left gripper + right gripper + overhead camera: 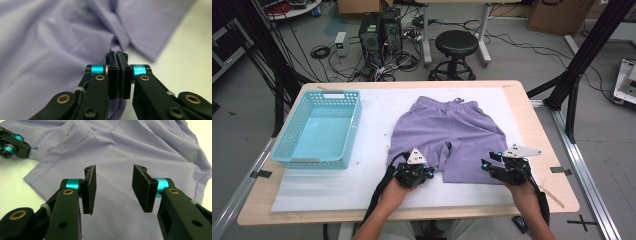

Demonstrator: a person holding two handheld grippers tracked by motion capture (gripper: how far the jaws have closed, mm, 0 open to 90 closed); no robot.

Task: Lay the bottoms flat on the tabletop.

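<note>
Lavender shorts point(447, 135) lie spread flat on a white mat point(337, 187), waistband away from me. My left gripper point(429, 170) is at the hem of the left leg, near the crotch. In the left gripper view its jaws point(116, 53) are pressed together and the cloth point(50, 37) puckers toward their tips, so it is shut on the hem. My right gripper point(492, 159) hovers over the right leg near its hem. In the right gripper view it point(113, 170) stands open above smooth fabric point(125, 145), with nothing between the pads. The left gripper point(23, 150) shows far off at the cloth's edge.
A light blue plastic basket point(314, 161) stands on the left of the mat with nothing in it. The wooden table's right edge point(539, 130) lies just past the shorts. Beyond the table, on the floor, are a black stool point(456, 45), computer towers and cables.
</note>
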